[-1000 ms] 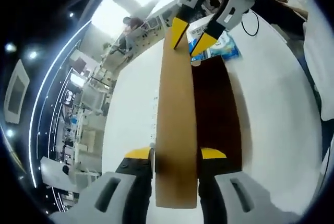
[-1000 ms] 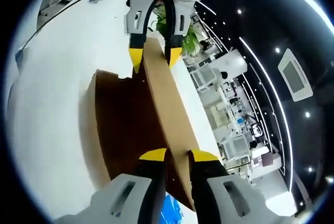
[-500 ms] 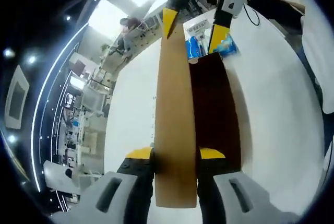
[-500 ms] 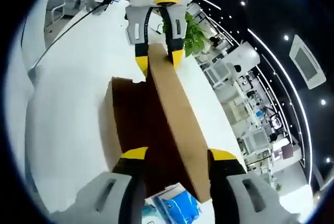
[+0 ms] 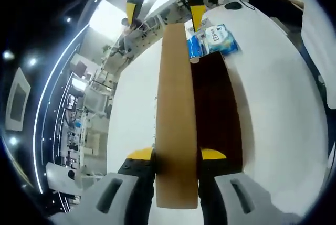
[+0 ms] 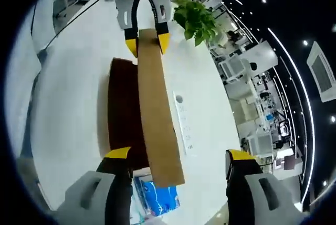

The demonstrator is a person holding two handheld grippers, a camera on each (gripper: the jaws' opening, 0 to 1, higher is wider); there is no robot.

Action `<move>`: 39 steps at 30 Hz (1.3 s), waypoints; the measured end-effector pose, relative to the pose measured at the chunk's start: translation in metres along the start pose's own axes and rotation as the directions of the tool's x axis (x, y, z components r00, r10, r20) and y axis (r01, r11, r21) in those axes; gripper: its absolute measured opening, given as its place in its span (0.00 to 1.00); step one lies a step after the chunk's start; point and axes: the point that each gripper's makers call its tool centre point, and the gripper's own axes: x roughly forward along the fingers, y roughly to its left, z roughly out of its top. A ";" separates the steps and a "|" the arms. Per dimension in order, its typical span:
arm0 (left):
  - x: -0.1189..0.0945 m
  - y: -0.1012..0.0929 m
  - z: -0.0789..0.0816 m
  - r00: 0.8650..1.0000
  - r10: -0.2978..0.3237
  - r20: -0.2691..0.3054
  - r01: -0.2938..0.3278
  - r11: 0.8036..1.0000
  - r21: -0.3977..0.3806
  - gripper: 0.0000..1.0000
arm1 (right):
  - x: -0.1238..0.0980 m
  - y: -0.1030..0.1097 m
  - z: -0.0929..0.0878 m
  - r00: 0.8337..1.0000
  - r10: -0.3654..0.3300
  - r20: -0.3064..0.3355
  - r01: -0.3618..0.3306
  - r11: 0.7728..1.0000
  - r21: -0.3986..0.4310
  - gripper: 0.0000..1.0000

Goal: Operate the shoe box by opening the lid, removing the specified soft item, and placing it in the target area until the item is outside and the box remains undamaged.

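A blue packet (image 5: 214,38) lay on the white bench (image 5: 278,99) just past the box's far end, with a plant (image 6: 198,19) beyond the other end. The brown lid (image 5: 176,125) stood raised on edge over the dark open box (image 5: 218,109). The left gripper (image 5: 176,155) pinched the lid's near end between its fingers, while the right gripper (image 6: 178,154) was spread wide around the other end, holding nothing.

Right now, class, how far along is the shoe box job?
Done: the lid is raised off the dark box. In hand: the left tongs grip the lid's end; the right tongs stand open. Left: taking out the soft item. A blue packet lies beside the box.
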 end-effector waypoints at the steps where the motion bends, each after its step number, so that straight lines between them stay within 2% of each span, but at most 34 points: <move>1: 0.000 0.000 0.000 1.000 0.000 0.000 0.000 1.000 0.000 0.31 | 0.001 0.001 0.001 1.000 0.002 0.001 -0.002 1.000 -0.002 0.71; 6: 0.000 -0.001 0.000 1.000 0.001 -0.002 -0.001 1.000 0.005 0.31 | 0.016 0.008 0.001 1.000 0.020 -0.017 -0.021 0.999 -0.024 0.58; 11: 0.000 -0.002 0.001 1.000 0.002 0.001 -0.002 1.000 0.001 0.31 | 0.021 0.013 0.000 0.999 0.033 -0.003 -0.033 0.999 -0.029 0.58; 15: 0.001 -0.004 0.001 1.000 0.002 0.006 -0.002 1.000 -0.003 0.31 | 0.025 0.014 -0.005 0.999 0.032 -0.016 -0.032 0.999 -0.033 0.56; 26: 0.001 -0.007 0.000 1.000 0.004 0.005 -0.004 1.000 0.008 0.31 | 0.032 0.017 -0.004 1.000 0.010 -0.009 -0.010 0.997 -0.071 0.42; 33: 0.001 -0.009 0.000 1.000 0.003 0.014 -0.003 1.000 0.004 0.31 | 0.032 0.021 -0.002 1.000 -0.001 -0.005 0.001 0.996 -0.085 0.38; 36: 0.001 -0.010 0.000 1.000 0.007 0.016 -0.008 1.000 0.006 0.31 | 0.032 0.025 -0.002 1.000 0.000 -0.005 0.000 0.996 -0.090 0.31; 39: 0.002 -0.010 -0.002 0.999 0.026 0.020 -0.026 1.000 0.005 0.31 | 0.032 0.025 -0.002 1.000 -0.023 0.000 0.023 0.995 -0.092 0.31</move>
